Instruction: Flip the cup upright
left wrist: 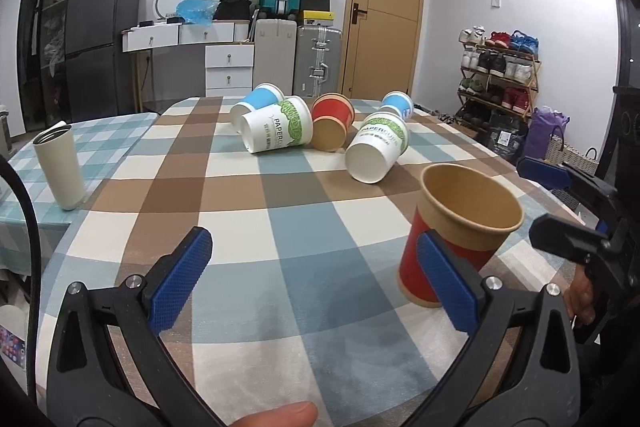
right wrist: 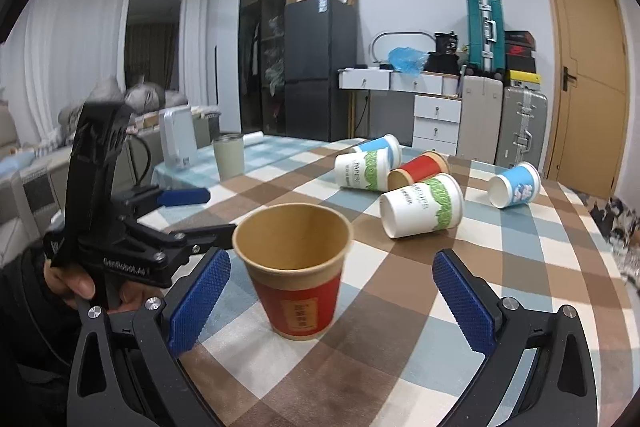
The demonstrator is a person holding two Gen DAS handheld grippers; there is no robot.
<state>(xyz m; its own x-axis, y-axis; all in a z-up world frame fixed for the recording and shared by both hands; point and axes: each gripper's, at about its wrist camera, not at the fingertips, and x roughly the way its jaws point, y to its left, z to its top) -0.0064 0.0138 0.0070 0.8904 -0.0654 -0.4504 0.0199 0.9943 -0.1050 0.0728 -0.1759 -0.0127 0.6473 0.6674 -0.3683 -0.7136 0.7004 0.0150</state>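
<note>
A red and brown paper cup (right wrist: 296, 267) stands upright on the checked tablecloth (right wrist: 400, 307), between the open fingers of my right gripper (right wrist: 332, 303), which do not touch it. The same cup shows in the left wrist view (left wrist: 460, 231) just beyond my left gripper's right fingertip (left wrist: 444, 279). My left gripper (left wrist: 312, 283) is open and empty. Several cups lie on their sides farther back: a white and green cup (left wrist: 378, 151), another white and green cup (left wrist: 278, 131), a red cup (left wrist: 332, 121) and two blue cups (left wrist: 258, 103) (left wrist: 398, 105).
A tall cream tumbler (left wrist: 60, 167) stands upright at the table's left side. The left gripper's body (right wrist: 120, 227) shows at the left of the right wrist view. Suitcases, drawers, a fridge and a shoe rack stand beyond the table.
</note>
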